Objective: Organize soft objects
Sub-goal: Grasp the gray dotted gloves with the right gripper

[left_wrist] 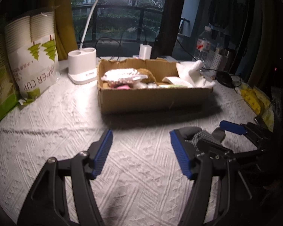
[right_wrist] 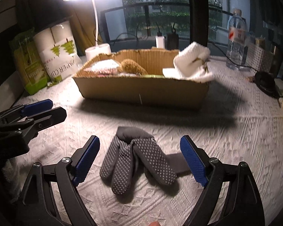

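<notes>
The right gripper [right_wrist: 139, 162] hangs low over the white cloth [right_wrist: 226, 141] with its blue pads [right_wrist: 87, 161] spread wide, and the grey dotted glove [right_wrist: 135, 160] lies flat on the cloth between them, touching neither pad, its fingers pointing back toward the camera and its cuff toward the box [right_wrist: 141, 92]; the left gripper [left_wrist: 141, 154] is also spread wide, with only bare cloth [left_wrist: 66, 113] between its pads, and sits just left of the right one; in the left view the right gripper [left_wrist: 209, 139] shows at the right edge with the glove [left_wrist: 203, 136] partly hidden behind the left gripper's right finger; in the right view the left gripper [right_wrist: 39, 111] reaches in from the left edge, near the glove but apart from it; the open cardboard box [left_wrist: 152, 98] stands beyond both grippers in the middle of the table, holding several soft things: a brown fuzzy item [right_wrist: 132, 66], a shiny wrapped pack [left_wrist: 122, 76] and a white knitted piece [right_wrist: 192, 60] that drapes over the box's right end; behind the box stands a lit white lamp [left_wrist: 83, 66], left of it a pack of paper cups [left_wrist: 34, 56], and to the right a water bottle [right_wrist: 235, 41].
</notes>
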`<action>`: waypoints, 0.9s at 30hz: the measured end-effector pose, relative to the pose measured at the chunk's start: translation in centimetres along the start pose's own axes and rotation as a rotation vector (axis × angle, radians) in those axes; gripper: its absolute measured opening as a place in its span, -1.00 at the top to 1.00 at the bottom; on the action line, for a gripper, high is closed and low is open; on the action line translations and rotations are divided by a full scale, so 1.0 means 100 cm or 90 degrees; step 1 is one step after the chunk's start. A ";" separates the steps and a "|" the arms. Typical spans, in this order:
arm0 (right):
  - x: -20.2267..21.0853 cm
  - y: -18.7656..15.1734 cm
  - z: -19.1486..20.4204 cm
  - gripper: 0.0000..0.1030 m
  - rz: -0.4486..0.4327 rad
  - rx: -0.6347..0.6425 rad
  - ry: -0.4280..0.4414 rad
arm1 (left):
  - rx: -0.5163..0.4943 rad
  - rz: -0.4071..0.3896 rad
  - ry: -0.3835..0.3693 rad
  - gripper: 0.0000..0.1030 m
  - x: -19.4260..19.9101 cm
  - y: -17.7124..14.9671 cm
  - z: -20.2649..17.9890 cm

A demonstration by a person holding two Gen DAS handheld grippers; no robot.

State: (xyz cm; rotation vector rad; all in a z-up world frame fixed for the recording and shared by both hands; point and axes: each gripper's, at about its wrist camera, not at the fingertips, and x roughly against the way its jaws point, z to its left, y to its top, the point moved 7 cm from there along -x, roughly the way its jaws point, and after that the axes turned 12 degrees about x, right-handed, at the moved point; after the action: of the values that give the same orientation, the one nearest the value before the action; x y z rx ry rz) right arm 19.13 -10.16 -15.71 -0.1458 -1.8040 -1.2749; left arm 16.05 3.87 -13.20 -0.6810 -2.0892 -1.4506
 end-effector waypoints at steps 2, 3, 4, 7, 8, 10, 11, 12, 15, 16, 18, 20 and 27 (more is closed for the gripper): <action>-0.003 -0.003 0.000 -0.73 0.009 -0.003 0.001 | 0.001 0.004 0.001 -0.27 -0.002 -0.003 0.001; -0.005 -0.005 0.000 -0.73 0.014 -0.006 0.002 | 0.003 0.007 0.001 -0.27 -0.003 -0.004 0.002; -0.008 -0.006 0.001 -0.73 0.020 -0.008 0.005 | 0.004 0.009 0.002 -0.27 -0.004 -0.005 0.002; -0.017 -0.010 0.004 -0.73 0.045 -0.006 0.005 | 0.007 0.015 0.004 -0.27 -0.007 -0.008 0.005; -0.020 -0.012 0.004 -0.72 0.054 -0.004 0.003 | 0.008 0.017 0.005 -0.27 -0.008 -0.008 0.006; -0.022 -0.013 0.006 -0.54 0.063 0.001 -0.005 | 0.009 0.017 0.005 -0.27 -0.009 -0.008 0.007; -0.023 -0.013 0.005 -0.38 0.065 0.003 -0.011 | 0.010 0.017 0.006 -0.27 -0.009 -0.008 0.008; -0.024 -0.014 0.005 -0.28 0.073 0.005 -0.018 | 0.012 0.017 0.006 -0.27 -0.009 -0.008 0.009; -0.026 -0.015 0.006 -0.20 0.080 0.016 -0.028 | 0.013 0.017 0.006 -0.27 -0.009 -0.007 0.010; -0.027 -0.015 0.006 -0.18 0.081 0.020 -0.032 | 0.013 0.017 0.006 -0.27 -0.009 -0.008 0.010; -0.026 -0.014 0.007 0.03 0.079 0.024 -0.036 | 0.012 0.018 0.005 -0.27 -0.009 -0.008 0.010; -0.025 -0.014 0.005 0.27 0.076 0.023 -0.041 | 0.012 0.018 0.005 -0.27 -0.009 -0.008 0.009; -0.010 -0.007 0.011 0.45 0.039 0.030 -0.018 | 0.010 0.011 0.006 -0.27 -0.004 -0.004 0.008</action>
State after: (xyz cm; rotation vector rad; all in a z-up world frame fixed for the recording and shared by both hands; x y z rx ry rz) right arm 18.73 -9.23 -16.97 -0.1918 -1.8380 -1.1927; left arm 15.99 4.43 -13.98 -0.6836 -2.0803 -1.4248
